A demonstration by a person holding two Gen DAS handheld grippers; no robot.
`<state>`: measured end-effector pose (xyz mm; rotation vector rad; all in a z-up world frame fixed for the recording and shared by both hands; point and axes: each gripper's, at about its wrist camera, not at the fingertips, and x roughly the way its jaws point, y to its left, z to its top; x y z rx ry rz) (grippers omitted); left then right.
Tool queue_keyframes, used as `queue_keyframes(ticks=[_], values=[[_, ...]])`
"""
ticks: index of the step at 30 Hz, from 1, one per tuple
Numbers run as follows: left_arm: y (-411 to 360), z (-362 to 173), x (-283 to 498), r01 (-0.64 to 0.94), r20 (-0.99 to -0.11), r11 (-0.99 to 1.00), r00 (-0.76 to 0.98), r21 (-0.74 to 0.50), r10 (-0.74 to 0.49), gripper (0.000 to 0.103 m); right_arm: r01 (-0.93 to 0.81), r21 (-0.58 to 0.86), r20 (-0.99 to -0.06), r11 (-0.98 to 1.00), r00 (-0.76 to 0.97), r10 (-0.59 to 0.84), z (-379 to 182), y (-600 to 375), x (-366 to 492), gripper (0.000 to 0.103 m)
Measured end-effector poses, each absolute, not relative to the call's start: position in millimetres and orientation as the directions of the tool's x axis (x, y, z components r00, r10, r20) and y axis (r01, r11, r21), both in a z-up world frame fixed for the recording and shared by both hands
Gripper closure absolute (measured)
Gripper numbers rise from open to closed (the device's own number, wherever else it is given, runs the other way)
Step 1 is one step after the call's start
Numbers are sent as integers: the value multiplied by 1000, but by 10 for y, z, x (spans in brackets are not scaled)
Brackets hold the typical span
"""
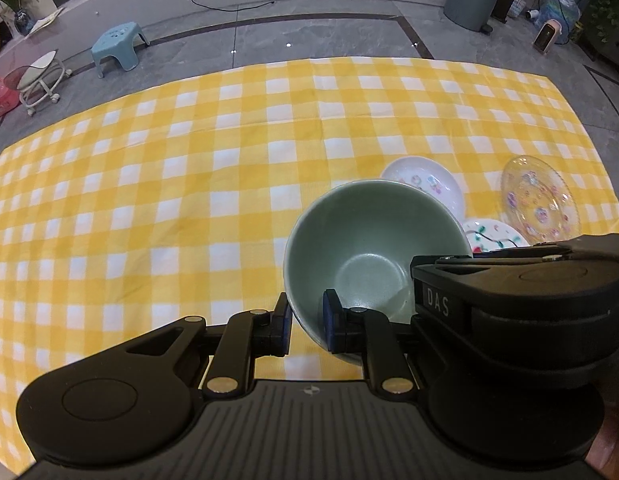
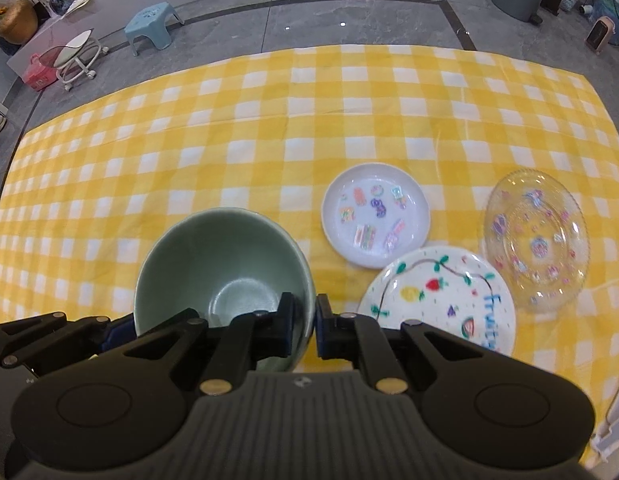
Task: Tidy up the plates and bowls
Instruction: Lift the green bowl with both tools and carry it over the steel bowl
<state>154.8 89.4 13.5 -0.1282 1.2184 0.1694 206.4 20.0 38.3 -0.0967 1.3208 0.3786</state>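
Green bowl (image 2: 223,264), its rim pinched by both left tongs (image 1: 306,322) and right tongs (image 2: 304,326), is seemingly raised for stacking, clear of the three plates toward the surface's right edge.

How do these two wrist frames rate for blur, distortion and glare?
Left wrist view: strong fisheye bend in the checked cloth, dark vignetted corners, green bowl fairly sharp, a soft sheen on its inside. Right wrist view: same bending, the bowl and fruit plate slightly soft, faint reflections on the glass plate; even indoor light, no hard shadows.
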Motion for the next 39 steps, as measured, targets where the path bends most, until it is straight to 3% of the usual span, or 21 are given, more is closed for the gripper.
queue_keyframes(ticks=[18, 39], values=[[579, 364, 635, -169, -927, 986, 368, 10, 73, 85, -311, 161, -947, 937, 219, 235, 719, -108, 1025, 95], [333, 0, 200, -104, -953, 994, 297, 32, 62, 84, -326, 117, -970, 938, 165, 178, 344, -273, 525, 95]])
